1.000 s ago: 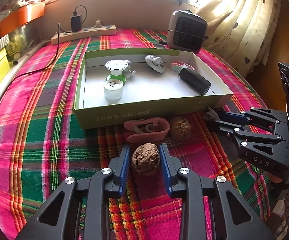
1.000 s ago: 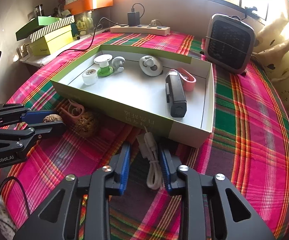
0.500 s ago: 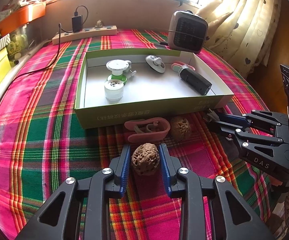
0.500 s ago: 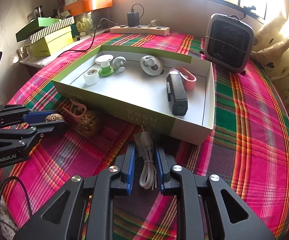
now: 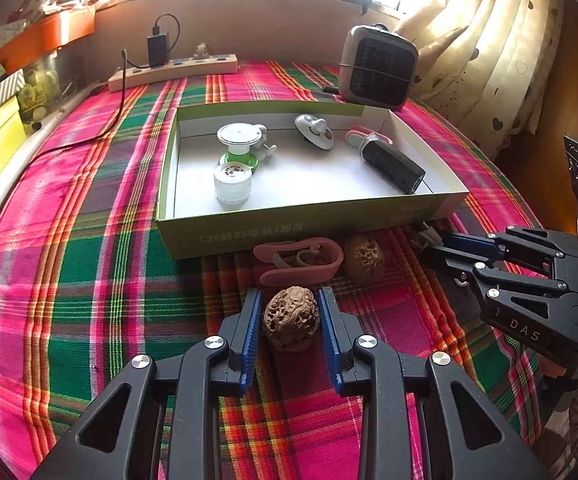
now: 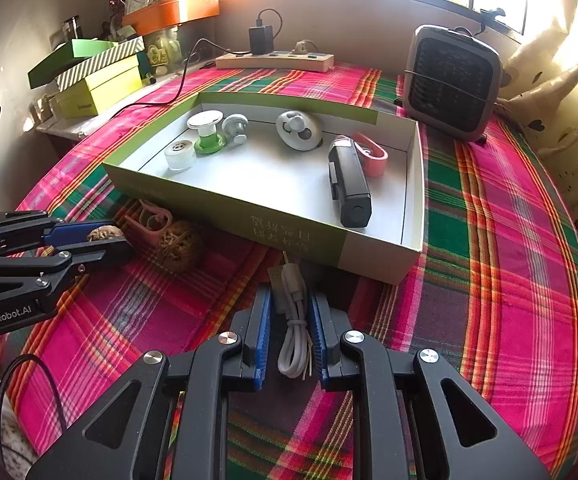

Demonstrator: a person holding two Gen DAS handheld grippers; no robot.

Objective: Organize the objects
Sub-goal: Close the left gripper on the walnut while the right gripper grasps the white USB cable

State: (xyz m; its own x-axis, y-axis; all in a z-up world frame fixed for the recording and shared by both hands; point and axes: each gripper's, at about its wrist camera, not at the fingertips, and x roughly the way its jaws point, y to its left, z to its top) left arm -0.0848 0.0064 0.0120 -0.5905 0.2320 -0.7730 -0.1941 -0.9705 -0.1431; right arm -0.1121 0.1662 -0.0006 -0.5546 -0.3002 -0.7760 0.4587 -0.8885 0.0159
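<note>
On the plaid cloth just before the green-and-white shallow box [image 5: 309,224], my left gripper [image 5: 290,296] is shut on a brown walnut [image 5: 291,322]. A second walnut [image 5: 364,258] and a pink clip [image 5: 297,260] lie between it and the box wall. To the right, my right gripper [image 6: 290,292] is shut on a coiled white cable [image 6: 295,336], close to the box's front wall [image 6: 225,204]. The box holds a white jar [image 5: 233,184], a green-and-white cap [image 5: 239,144], a small white fan [image 5: 315,132], a black device [image 5: 393,164] and a pink clip [image 6: 371,154].
A grey heater [image 5: 377,66] stands behind the box at the right, and a power strip [image 5: 177,70] with a charger lies along the back wall. Yellow and green boxes [image 6: 101,88] are stacked at the left edge. A curtain [image 5: 489,40] hangs at the right.
The right gripper's jaws have closed in on the white cable. The left gripper and its walnut have not moved.
</note>
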